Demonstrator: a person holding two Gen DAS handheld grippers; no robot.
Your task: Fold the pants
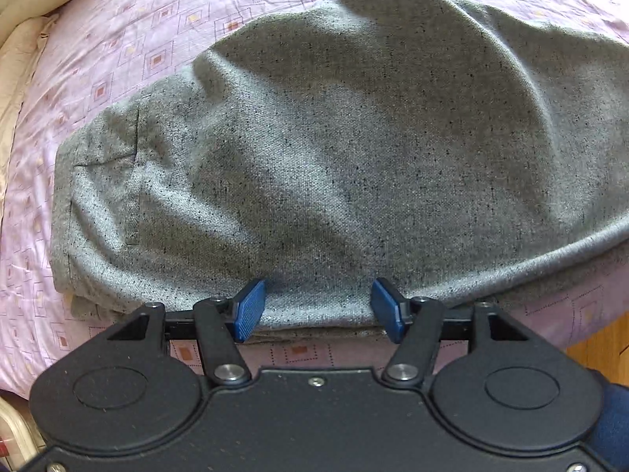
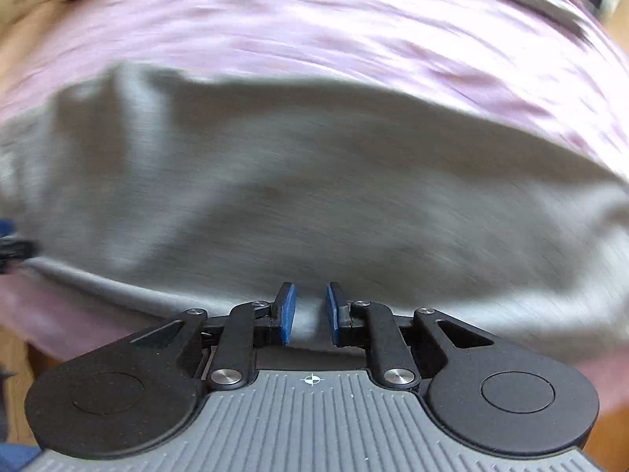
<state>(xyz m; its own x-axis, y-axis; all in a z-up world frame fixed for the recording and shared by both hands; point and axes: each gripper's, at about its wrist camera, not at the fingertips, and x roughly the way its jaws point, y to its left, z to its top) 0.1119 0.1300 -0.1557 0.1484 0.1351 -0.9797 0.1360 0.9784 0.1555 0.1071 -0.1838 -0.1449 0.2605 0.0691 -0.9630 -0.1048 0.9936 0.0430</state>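
Observation:
Grey speckled pants lie on a pink patterned bedsheet, waistband and pocket end to the left. My left gripper is open, its blue pads at the near folded edge of the pants, holding nothing. In the blurred right wrist view the pants fill the middle. My right gripper has its blue pads close together with a fold of grey fabric between them at the near edge.
A beige quilt is bunched along the bed's far left. The bed's near edge drops to a wooden floor at the lower right. The other gripper's black body shows at the left edge of the right wrist view.

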